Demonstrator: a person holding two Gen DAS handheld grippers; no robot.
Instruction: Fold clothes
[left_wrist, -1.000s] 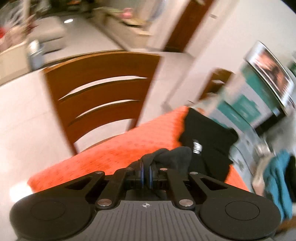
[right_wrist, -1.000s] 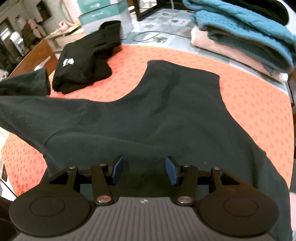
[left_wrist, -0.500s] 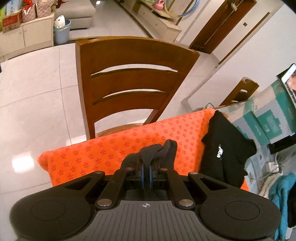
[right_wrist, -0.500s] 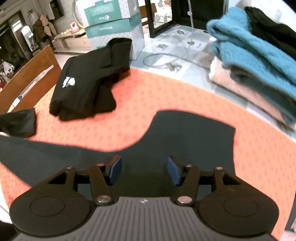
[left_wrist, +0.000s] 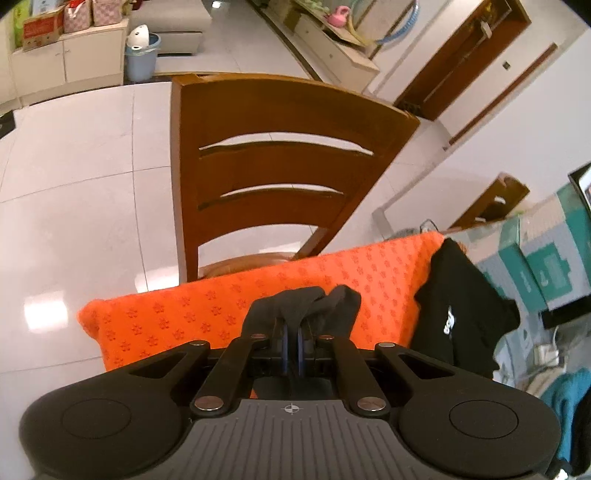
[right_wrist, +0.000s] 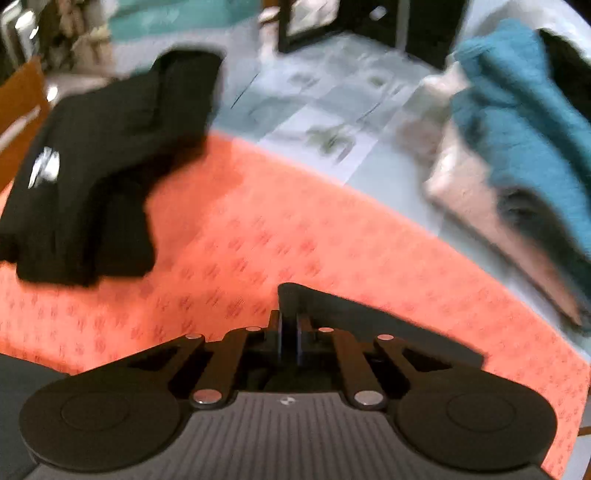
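the dark garment (right_wrist: 354, 314) being folded lies on the orange mat (right_wrist: 258, 236) at about 6 o'clock in the right wrist view, a flat, matte, soft knit whose one corner rises to a point between the fingers. the right gripper (right_wrist: 289, 328) has its jaws drawn together on that corner. in the left wrist view the left gripper (left_wrist: 291, 341) is likewise pinched tight on a bunched, wrinkled end of the same dark cloth (left_wrist: 306, 302), near the mat's far edge at 12 o'clock.

judging by this, the fold is only starting: both ends are gripped, nothing is yet doubled over, and the bringing together and smoothing remain. one black garment with a white logo (right_wrist: 92, 166) already lies folded at 10 o'clock, thick and layered. a stack of fuzzy knitwear, teal over pale pink (right_wrist: 517, 147), sits at 2 o'clock off the mat, looking finished.

the mat is stippled with small flower marks. beyond it stands a glossy wooden slat-back chair (left_wrist: 273, 147) on pale tiled floor (left_wrist: 74, 166).
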